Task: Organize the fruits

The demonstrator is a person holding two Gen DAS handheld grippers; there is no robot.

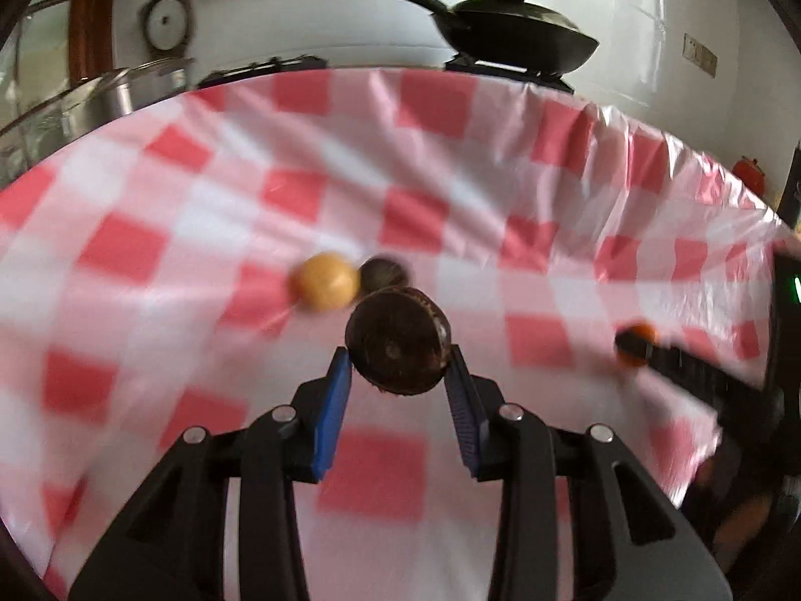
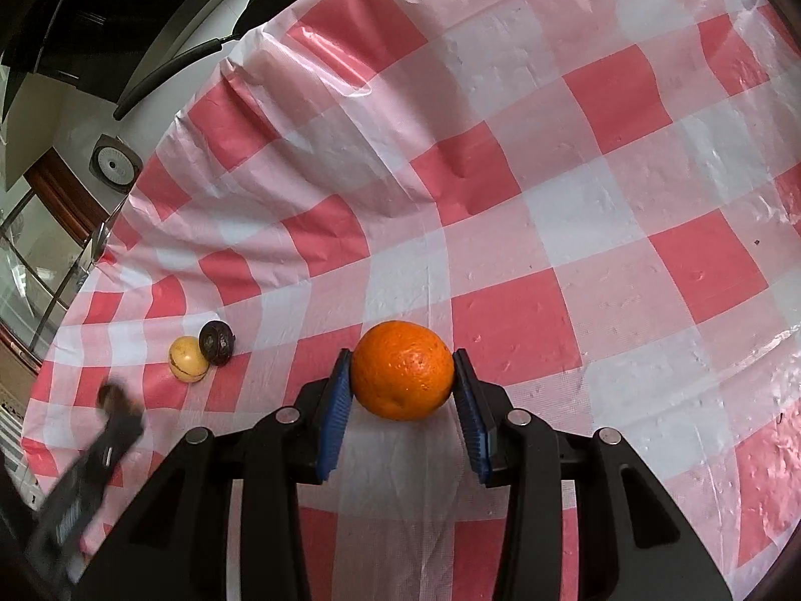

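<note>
A dark brown round fruit is held above the red-and-white checked cloth, my left gripper shut on it with a blue pad on each side. Just beyond it, a yellow fruit and a second dark fruit lie touching on the cloth. My right gripper is shut on an orange. In the right wrist view the yellow fruit and dark fruit lie at the left, with the blurred left gripper near them. In the left wrist view the right gripper shows at the right.
A black lidded pan sits on a stove behind the table's far edge. A steel pot with a glass lid stands at the back left. A black device with a green light is at the right edge.
</note>
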